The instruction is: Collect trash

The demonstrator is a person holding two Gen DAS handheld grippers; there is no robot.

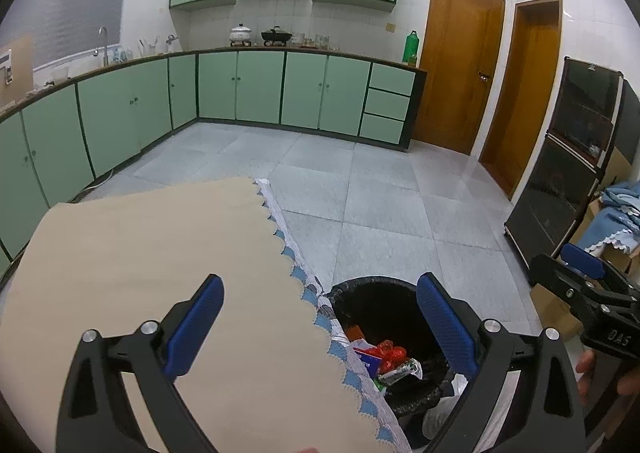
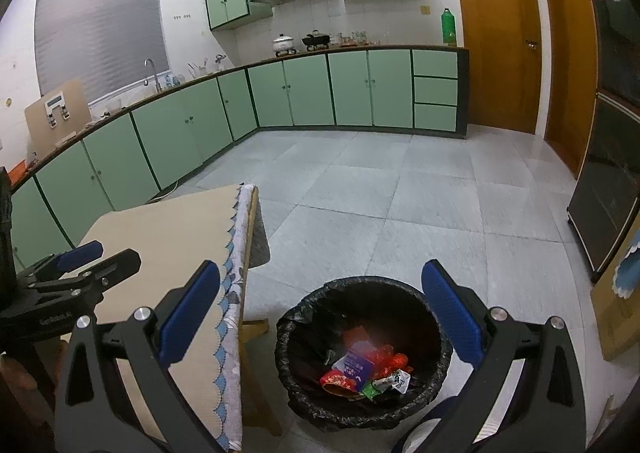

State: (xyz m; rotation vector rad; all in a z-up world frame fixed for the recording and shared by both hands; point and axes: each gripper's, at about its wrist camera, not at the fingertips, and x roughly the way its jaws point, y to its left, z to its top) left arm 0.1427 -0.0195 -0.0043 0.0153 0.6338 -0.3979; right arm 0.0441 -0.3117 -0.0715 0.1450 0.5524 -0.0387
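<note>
A round bin lined with a black bag (image 2: 304, 385) stands on the floor beside the table; its rim (image 1: 360, 287) also shows in the left wrist view. Inside lie red wrappers (image 2: 340, 379), a purple-and-white packet (image 2: 356, 363) and a green-and-white wrapper (image 2: 394, 379). My left gripper (image 1: 320, 327) hangs over the table's edge, open, nothing between its blue pads. My right gripper (image 2: 320, 313) hovers above the bin, also open and empty. Each gripper shows at the other view's edge: the right gripper (image 1: 584, 277), the left gripper (image 2: 80, 257).
The table carries a beige cloth (image 1: 160, 253) with a scalloped blue-trimmed border (image 2: 234, 293). Green cabinets (image 2: 160, 145) run along the left and back walls. Two wooden doors (image 1: 456, 65) and a dark glass cabinet (image 1: 568, 157) stand to the right. Grey tiled floor (image 2: 380, 205) lies ahead.
</note>
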